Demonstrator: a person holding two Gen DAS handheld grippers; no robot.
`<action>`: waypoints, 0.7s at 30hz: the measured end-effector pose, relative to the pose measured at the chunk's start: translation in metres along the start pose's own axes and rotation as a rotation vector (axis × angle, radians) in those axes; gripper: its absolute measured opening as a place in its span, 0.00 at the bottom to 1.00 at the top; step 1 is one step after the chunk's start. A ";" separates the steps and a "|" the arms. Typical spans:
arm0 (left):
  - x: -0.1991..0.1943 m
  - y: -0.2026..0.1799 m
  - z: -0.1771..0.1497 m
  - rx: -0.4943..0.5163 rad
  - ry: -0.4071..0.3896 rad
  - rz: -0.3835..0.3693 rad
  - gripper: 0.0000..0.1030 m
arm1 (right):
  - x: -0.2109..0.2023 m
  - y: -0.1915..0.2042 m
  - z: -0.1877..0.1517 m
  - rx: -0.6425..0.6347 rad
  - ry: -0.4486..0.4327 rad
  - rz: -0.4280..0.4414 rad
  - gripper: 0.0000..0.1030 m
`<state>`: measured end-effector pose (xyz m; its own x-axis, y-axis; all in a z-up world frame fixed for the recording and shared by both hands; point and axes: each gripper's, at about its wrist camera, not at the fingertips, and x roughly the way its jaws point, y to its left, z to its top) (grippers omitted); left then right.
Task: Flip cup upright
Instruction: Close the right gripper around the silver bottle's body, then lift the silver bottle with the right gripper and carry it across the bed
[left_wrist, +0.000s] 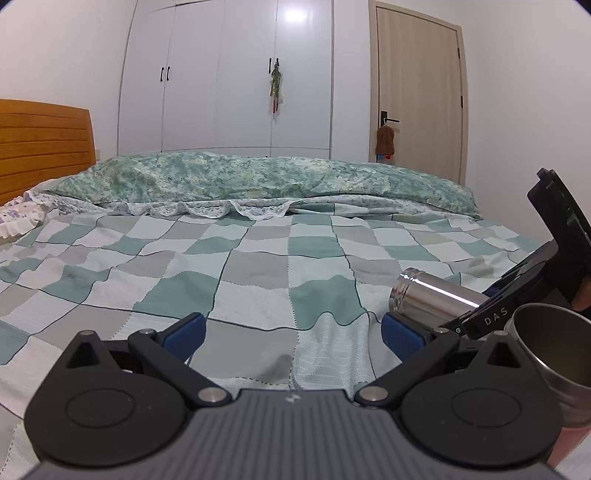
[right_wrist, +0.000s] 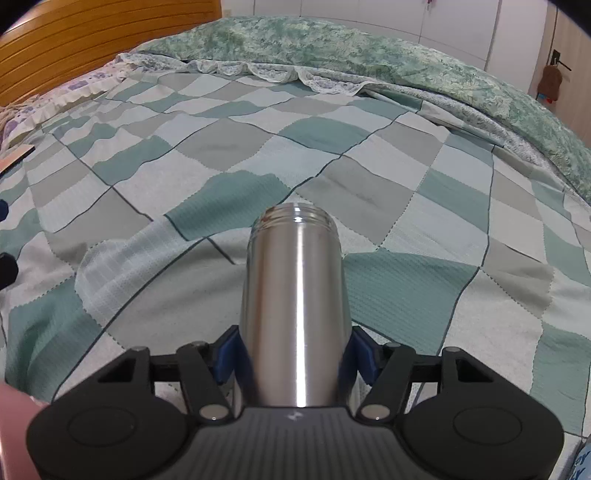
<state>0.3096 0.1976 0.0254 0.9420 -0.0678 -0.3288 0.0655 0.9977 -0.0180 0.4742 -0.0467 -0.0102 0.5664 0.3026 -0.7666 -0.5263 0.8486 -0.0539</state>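
Stainless steel cup (right_wrist: 295, 310) clenched between the blue pads of the right gripper (right_wrist: 293, 356), long axis level, threaded mouth pointing away over the checked bedspread (right_wrist: 332, 147), left gripper (left_wrist: 291, 330) released nearby, second metal cup (left_wrist: 554, 354) upright beside it, contents unseen.

Ahead of my spread left fingers (left_wrist: 291, 332) bare checked bedspread (left_wrist: 258, 266) is lying passable; to their right, steel cups (left_wrist: 428, 299) are crowding.
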 end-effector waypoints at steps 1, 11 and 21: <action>0.000 0.000 0.000 -0.001 0.000 -0.004 1.00 | -0.002 -0.001 -0.001 0.003 -0.004 0.005 0.60; -0.020 0.001 0.009 -0.016 -0.037 -0.021 1.00 | -0.039 0.005 -0.006 -0.017 -0.050 -0.010 0.60; -0.076 -0.019 0.029 0.003 -0.095 -0.049 1.00 | -0.109 0.015 -0.020 -0.016 -0.117 -0.058 0.60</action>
<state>0.2462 0.1834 0.0777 0.9645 -0.1167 -0.2367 0.1130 0.9932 -0.0292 0.3923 -0.0756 0.0599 0.6659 0.3028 -0.6819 -0.5003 0.8592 -0.1070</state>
